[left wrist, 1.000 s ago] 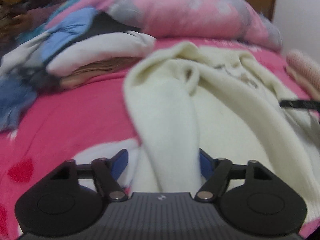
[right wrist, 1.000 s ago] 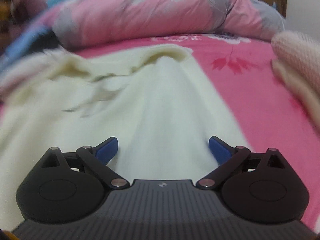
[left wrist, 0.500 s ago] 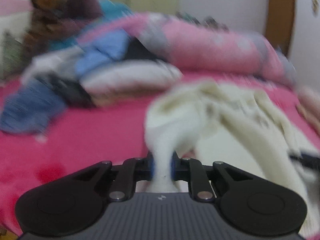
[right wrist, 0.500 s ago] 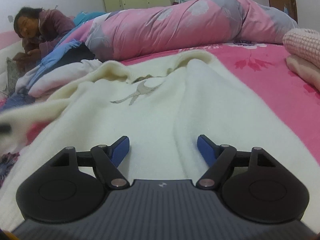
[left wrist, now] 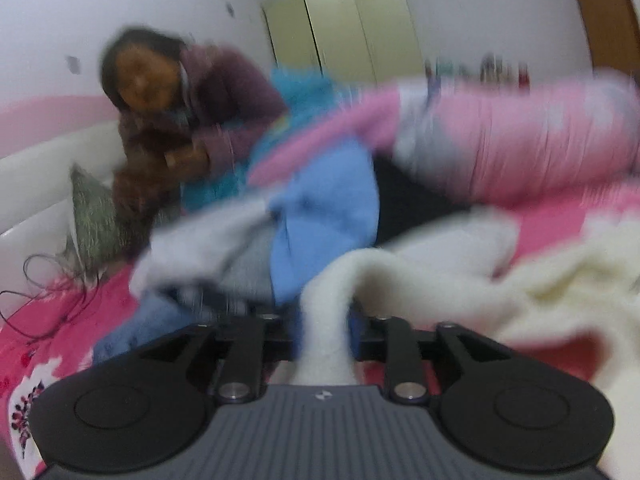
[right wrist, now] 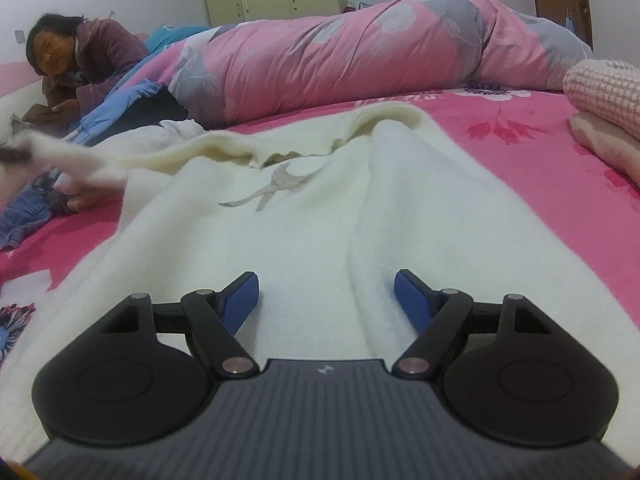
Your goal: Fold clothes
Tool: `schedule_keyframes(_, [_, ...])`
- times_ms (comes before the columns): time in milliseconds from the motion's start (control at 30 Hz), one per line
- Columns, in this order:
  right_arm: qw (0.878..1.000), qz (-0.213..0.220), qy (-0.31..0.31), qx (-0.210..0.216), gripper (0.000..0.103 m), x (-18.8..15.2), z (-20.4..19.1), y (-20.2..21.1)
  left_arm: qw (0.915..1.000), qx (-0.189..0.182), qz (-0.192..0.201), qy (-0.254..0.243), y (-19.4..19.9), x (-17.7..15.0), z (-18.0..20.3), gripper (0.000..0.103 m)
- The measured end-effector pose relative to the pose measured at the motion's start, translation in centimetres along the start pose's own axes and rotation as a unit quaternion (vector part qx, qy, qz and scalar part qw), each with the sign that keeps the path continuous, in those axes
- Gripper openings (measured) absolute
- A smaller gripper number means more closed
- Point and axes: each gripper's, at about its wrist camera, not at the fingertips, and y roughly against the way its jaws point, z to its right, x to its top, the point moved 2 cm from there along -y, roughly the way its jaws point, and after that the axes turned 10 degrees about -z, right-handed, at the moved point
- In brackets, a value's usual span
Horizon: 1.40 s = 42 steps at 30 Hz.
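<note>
A cream sweater [right wrist: 320, 208] with a grey bird motif lies spread on the pink bedsheet [right wrist: 540, 184]. My right gripper [right wrist: 326, 300] stands open low over its body, with a soft ridge of the cloth running between the blue pads and neither pad pressing it. My left gripper [left wrist: 325, 320] pinches a strip of the sweater's sleeve [left wrist: 326, 344] that fills the gap between its pads, and its jaws are opening. That sleeve [right wrist: 68, 160] shows stretched out to the left, lifted off the bed, in the right wrist view.
A pile of blue, white and dark clothes [left wrist: 320, 216] lies ahead of the left gripper. Behind it are a rolled pink quilt [right wrist: 360, 48] and a person [right wrist: 80, 52] lying at the back left. Folded pink knitwear [right wrist: 604, 92] sits at the right.
My left gripper closed on the sleeve, then lifted it and carried it left towards the clothes pile, with its jaws a little wider now. My right gripper narrowed slightly and settled over the sweater.
</note>
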Motion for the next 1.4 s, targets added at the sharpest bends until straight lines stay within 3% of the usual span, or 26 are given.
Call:
schedule_keyframes(33, [1.000,0.000,0.000,0.000,0.076,0.0,0.0,0.0,0.9992,-0.007,-0.039,-0.004,-1.3,-0.6,0.2,0.067])
schedule_keyframes(67, [1.000,0.000,0.000,0.001,0.076,0.0,0.1,0.0,0.9969,-0.014,-0.077,-0.008,-2.6,-1.3,0.4,0.067])
schedule_keyframes(100, [1.000,0.000,0.000,0.001,0.076,0.0,0.1,0.0,0.9958,-0.019,-0.089,-0.004,-2.9,-2.0,0.3,0.067])
schedule_keyframes(167, [1.000,0.001,-0.001,0.003,0.077,0.0,0.1,-0.1,0.9968,-0.026,-0.075,0.009,-1.6,-2.9,-0.1,0.070])
schedule_keyframes(233, [1.000,0.000,-0.002,0.005,0.078,0.1,0.2,-0.1,0.9972,-0.040,-0.053,0.033,0.8,-3.4,-1.2,0.081])
schedule_keyframes(333, [1.000,-0.001,0.001,0.007,0.081,0.1,0.1,-0.1,0.9953,-0.064,0.005,0.073,5.3,-4.0,-3.2,0.093])
schedule_keyframes(400, [1.000,-0.002,0.002,0.007,0.081,0.0,-0.1,-0.2,0.9917,-0.081,0.037,0.093,8.1,-4.6,-3.9,0.096])
schedule_keyframes(433, [1.000,-0.001,0.002,0.008,0.082,0.0,0.0,-0.1,0.9898,-0.102,0.034,0.093,8.9,-4.7,-3.6,0.097])
schedule_keyframes(567, [1.000,0.003,-0.005,0.015,0.082,0.0,0.2,0.0,0.9772,-0.205,-0.010,0.052,10.0,-5.7,1.4,0.097])
schedule_keyframes(733, [0.997,0.040,-0.060,0.020,0.082,-0.1,1.0,3.5,0.9608,-0.269,-0.060,-0.033,9.9,-8.2,10.4,0.094])
schedule_keyframes(800, [0.994,0.060,-0.089,0.038,0.083,-0.9,2.3,6.3,0.9563,-0.275,-0.075,-0.064,9.6,-9.1,12.6,0.094])
schedule_keyframes(933, [0.989,0.087,-0.122,0.006,0.088,-2.9,6.3,12.6,0.9551,-0.260,-0.092,-0.110,8.7,-10.7,15.2,0.096])
schedule_keyframes(967, [0.989,0.084,-0.124,0.001,0.094,-3.4,7.3,13.8,0.9559,-0.258,-0.088,-0.109,8.4,-10.8,15.4,0.097])
schedule_keyframes(1033, [0.991,0.066,-0.118,-0.007,0.096,-4.4,9.0,15.8,0.9570,-0.260,-0.079,-0.102,8.0,-11.0,15.4,0.100])
schedule_keyframes(1200, [0.999,0.017,0.025,-0.023,0.096,-7.2,7.0,18.1,0.9599,-0.259,-0.061,-0.089,8.1,-12.1,15.2,0.102])
schedule_keyframes(1267, [0.993,0.007,0.092,-0.069,0.096,-8.2,5.5,17.5,0.9626,-0.249,-0.058,-0.088,8.1,-12.2,15.6,0.102])
schedule_keyframes(1333, [0.986,-0.018,0.120,-0.116,0.093,-8.9,5.1,15.7,0.9641,-0.245,-0.056,-0.084,8.3,-12.4,15.6,0.103])
schedule_keyframes(1400, [0.984,-0.046,0.115,-0.130,0.064,-9.3,5.9,13.8,0.9650,-0.243,-0.054,-0.082,8.4,-12.5,15.6,0.103])
